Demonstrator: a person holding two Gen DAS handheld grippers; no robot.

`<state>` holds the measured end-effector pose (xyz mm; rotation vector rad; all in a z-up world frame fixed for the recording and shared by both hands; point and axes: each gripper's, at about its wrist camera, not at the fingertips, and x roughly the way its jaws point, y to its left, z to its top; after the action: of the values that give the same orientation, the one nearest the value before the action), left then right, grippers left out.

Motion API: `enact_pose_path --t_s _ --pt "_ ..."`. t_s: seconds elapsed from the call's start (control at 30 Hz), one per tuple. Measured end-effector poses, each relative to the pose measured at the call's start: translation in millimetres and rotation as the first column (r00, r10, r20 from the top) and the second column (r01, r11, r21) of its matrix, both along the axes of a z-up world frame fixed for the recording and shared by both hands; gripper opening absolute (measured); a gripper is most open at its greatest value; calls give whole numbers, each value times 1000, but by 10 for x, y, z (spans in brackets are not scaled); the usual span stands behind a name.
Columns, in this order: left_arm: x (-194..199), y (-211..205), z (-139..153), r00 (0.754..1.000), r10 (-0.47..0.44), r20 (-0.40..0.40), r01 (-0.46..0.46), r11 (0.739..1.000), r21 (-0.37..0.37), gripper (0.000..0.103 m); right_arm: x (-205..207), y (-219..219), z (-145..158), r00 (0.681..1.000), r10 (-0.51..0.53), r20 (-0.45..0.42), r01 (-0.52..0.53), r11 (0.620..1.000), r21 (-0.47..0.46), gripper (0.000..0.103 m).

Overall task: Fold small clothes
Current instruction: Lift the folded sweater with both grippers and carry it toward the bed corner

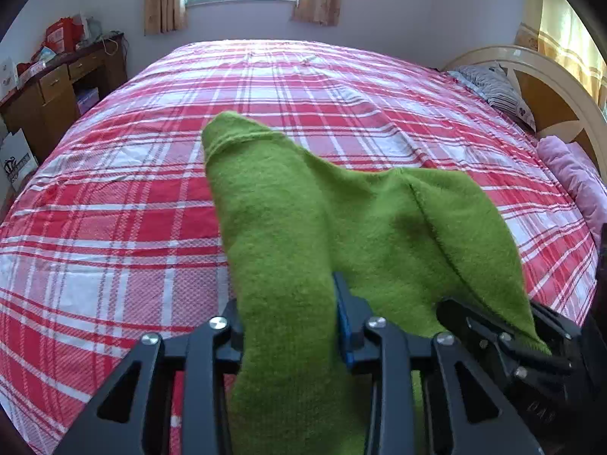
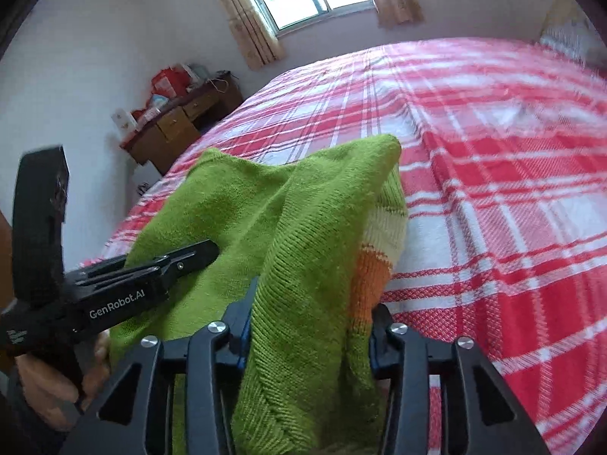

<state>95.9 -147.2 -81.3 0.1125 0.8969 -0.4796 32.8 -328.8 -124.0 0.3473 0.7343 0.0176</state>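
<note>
Green sweater screening plaid bed

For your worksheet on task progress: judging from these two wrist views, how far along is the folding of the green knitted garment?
Early stage. Done: the green garment is picked up, gripped by both the left gripper and the right gripper. In hand: it hangs bunched above the plaid bed. No neat fold shows. Left: spread it, fold it and lay it down.

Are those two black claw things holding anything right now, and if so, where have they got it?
Yes. Both grip the green knitted garment: the left gripper and the right gripper each pinch a bunched fold of it. Which part of the garment cannot be told.
</note>
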Motion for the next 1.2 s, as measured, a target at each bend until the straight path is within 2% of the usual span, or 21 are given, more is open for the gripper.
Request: enact_pose_path --t_s 0.13,0.47,0.87,1.2 --pt "-90 55 33 1000 13 -15 -13 1000 -14 33 -124 147 115 1000 -7 11 8 998 -56 41" --pt "-386 275 201 998 52 34 -52 999 17 32 -374 423 349 998 1 63 1 999 -34 38" --pt "-583 824 502 983 155 95 -154 988 -18 32 -455 1029 741 984 100 148 -92 994 -58 37" --pt "-684 1342 672 958 254 136 -250 967 -44 32 -430 1589 1021 957 209 199 -191 976 -106 36"
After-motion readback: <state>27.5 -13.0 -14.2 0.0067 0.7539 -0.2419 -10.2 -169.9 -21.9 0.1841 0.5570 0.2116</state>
